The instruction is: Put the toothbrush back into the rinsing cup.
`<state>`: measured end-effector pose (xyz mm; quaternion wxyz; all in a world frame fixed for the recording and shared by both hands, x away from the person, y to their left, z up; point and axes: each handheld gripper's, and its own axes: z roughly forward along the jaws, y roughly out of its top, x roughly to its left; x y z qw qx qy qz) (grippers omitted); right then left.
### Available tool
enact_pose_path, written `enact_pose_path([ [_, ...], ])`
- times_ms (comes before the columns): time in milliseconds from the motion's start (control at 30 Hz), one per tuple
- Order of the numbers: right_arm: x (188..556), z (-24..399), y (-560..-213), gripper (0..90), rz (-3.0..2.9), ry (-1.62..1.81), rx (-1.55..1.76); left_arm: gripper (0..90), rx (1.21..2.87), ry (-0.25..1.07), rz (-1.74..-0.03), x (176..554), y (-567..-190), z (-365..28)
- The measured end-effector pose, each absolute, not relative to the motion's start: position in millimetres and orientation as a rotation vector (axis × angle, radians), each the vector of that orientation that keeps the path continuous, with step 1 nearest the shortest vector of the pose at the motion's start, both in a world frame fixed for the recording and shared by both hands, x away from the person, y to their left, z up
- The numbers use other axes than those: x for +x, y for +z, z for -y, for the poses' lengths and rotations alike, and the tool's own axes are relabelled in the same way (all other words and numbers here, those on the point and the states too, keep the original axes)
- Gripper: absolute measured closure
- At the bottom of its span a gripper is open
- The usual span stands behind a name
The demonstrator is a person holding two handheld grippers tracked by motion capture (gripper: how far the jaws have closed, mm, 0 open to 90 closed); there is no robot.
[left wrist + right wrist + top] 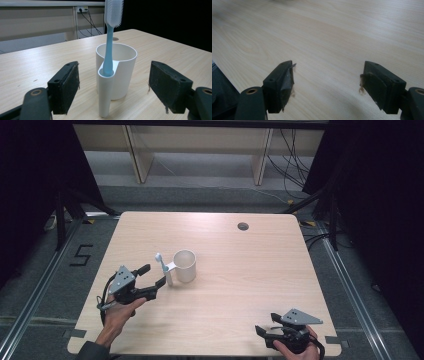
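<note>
A white cup (186,266) stands upright left of the table's middle, with a slim tube on its side. A light blue toothbrush (161,262) stands in that tube, bristles up. My left gripper (155,274) is just left of the cup, open, with its jaws pointing at it. In the left gripper view the cup (120,72) and the toothbrush (109,50) sit a little beyond the left gripper (113,87), between its wide-apart pads and untouched. My right gripper (265,322) rests near the table's front right edge. Its own view shows the right gripper (328,85) open over bare wood.
The light wooden table (240,285) has a round cable hole (243,226) near its far edge. Pale shelving (200,150) stands beyond the table, with cables on the floor at the right. Dark curtains flank both sides.
</note>
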<state>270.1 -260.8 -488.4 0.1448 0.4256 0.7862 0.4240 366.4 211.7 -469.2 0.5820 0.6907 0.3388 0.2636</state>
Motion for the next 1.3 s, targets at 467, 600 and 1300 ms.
enact_pose_path([
  [467,270.1,260.5,-488.6,26.2,-2.268,1.221,1.224,18.9,1.656,0.583,-0.813,356.9,-472.9,-215.0],
  [600,270.1,260.6,-488.5,26.2,-2.266,1.223,1.226,18.8,1.649,0.571,-0.810,354.7,-472.9,-214.6],
  [1300,270.0,260.3,-488.5,26.2,-2.268,1.220,1.224,17.4,1.698,0.536,-0.795,328.4,-473.2,-214.6],
])
